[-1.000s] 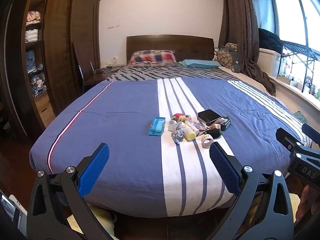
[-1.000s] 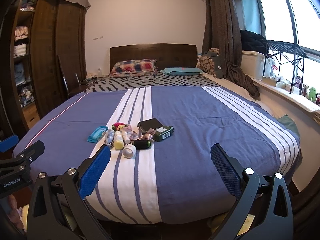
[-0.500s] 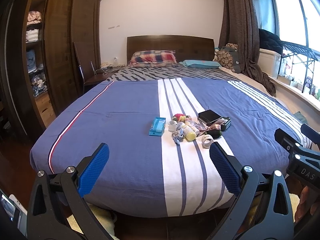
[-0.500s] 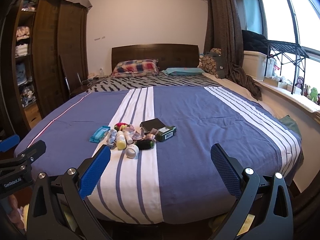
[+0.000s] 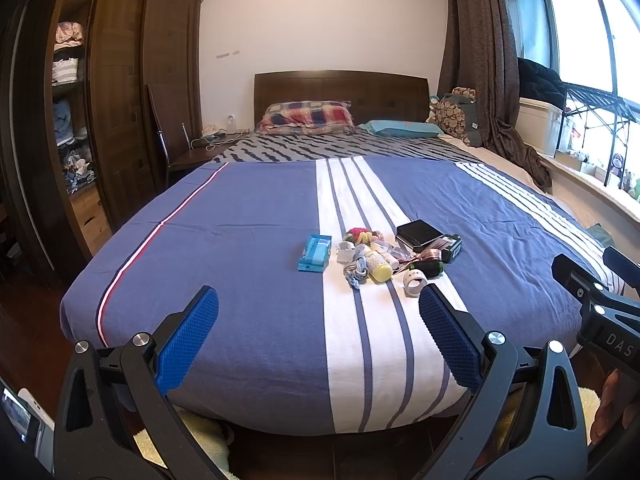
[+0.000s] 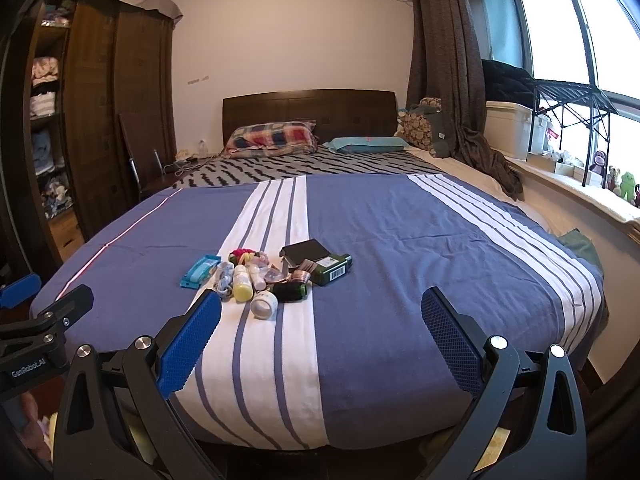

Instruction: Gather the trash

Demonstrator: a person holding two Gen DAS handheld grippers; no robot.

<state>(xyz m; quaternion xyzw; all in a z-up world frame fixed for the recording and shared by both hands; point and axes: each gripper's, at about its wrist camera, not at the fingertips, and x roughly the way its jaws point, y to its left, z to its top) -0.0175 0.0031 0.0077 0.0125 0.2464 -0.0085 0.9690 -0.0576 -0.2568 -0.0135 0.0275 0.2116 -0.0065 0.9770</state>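
A small heap of items lies on the blue-and-white striped bedspread [image 5: 240, 220]: a teal packet [image 5: 315, 253], a yellow-capped bottle [image 5: 378, 266], a white tape roll [image 5: 414, 283], a dark green spool [image 5: 429, 268], a black box [image 5: 418, 232] and a green box [image 6: 332, 270]. The heap also shows in the right wrist view, with the tape roll [image 6: 264, 304] nearest. My left gripper [image 5: 318, 320] is open and empty at the foot of the bed, short of the heap. My right gripper [image 6: 320, 320] is open and empty, to the right of the heap.
A dark wardrobe [image 5: 120, 80] with open shelves stands left. A chair [image 5: 172, 140] stands by the bed's left side. The headboard [image 5: 340, 88] and pillows are at the far end. A curtain [image 5: 480, 60], a window sill and a storage box [image 6: 512, 128] are right.
Both grippers have moved slightly closer to the bed, so the heap sits a little nearer in both views. Jaws stay open.
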